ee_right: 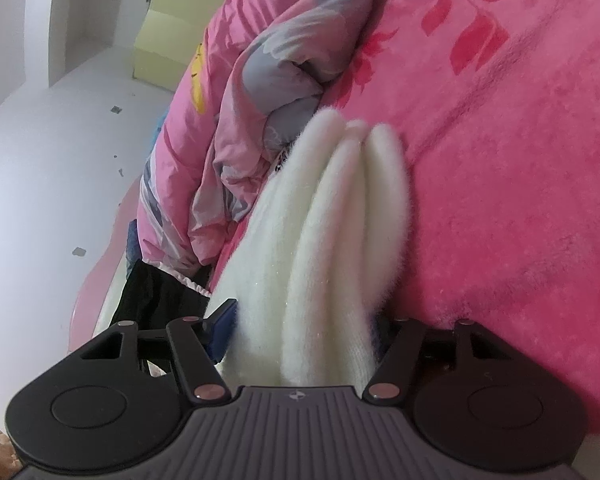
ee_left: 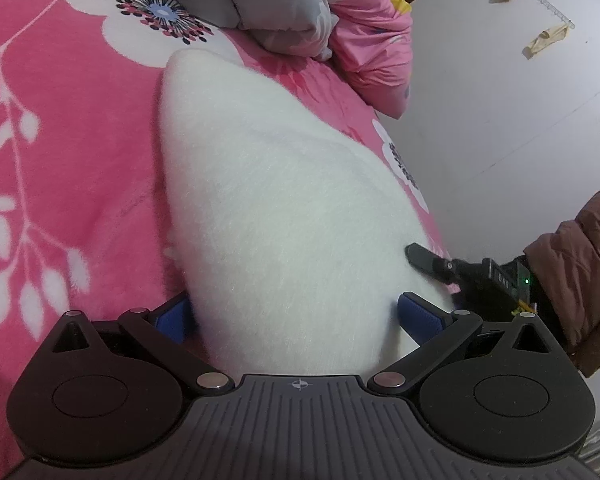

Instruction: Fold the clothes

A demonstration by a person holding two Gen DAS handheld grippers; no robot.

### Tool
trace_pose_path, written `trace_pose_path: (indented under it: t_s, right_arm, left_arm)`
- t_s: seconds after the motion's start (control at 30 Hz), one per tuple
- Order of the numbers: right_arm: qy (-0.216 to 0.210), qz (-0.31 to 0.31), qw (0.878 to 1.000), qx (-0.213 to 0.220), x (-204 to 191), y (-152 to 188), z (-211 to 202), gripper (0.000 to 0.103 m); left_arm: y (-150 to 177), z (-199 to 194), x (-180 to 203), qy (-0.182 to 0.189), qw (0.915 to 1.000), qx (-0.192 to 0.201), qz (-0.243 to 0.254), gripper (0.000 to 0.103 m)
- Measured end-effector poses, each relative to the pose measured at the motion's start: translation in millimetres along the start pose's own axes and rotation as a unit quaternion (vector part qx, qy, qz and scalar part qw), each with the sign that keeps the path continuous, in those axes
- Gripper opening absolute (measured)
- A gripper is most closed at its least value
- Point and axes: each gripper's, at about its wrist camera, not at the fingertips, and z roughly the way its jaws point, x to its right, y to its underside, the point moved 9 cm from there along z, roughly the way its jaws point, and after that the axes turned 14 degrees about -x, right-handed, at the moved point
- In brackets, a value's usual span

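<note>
A white fuzzy garment [ee_left: 276, 208] lies folded on a pink floral bedspread [ee_left: 60, 128]. In the left wrist view my left gripper [ee_left: 296, 316] has its blue-padded jaws wide apart on either side of the garment's near end; whether they press it cannot be told. My right gripper shows there as a black finger [ee_left: 424, 258] touching the garment's right edge. In the right wrist view the garment [ee_right: 332, 248] shows as several stacked folds running between my right gripper's [ee_right: 304, 332] jaws, which straddle the thick bundle.
A bunched pink and grey quilt [ee_left: 340, 20] lies at the far end of the bed, also in the right wrist view [ee_right: 236, 112]. A white wall [ee_left: 500, 100] borders the bed's right side. A dark cloth [ee_right: 152, 292] hangs by the bed edge.
</note>
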Motion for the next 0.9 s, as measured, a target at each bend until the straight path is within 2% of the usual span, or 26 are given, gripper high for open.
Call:
trace_pose_path:
  t_s: [0.23, 0.47, 0.9]
  right_arm:
    - [-0.001, -0.004, 1.000, 0.006, 0.4, 1.3, -0.2, 0.063]
    - [-0.001, -0.008, 1.000, 0.010, 0.5, 1.2, 0.8, 0.062]
    - [0.046, -0.004, 0.999, 0.008, -5.4, 1.4, 5.2, 0.060]
  left_arm:
    - [-10.2, 3.2, -5.8, 0.031, 0.9993, -0.004, -0.019, 0.103]
    - [-5.8, -2.0, -6.2, 0.011, 0.9997, 0.002, -0.020, 0.090]
    - [-5.1, 2.8, -2.6, -0.024, 0.9997, -0.001, -0.011, 0.091]
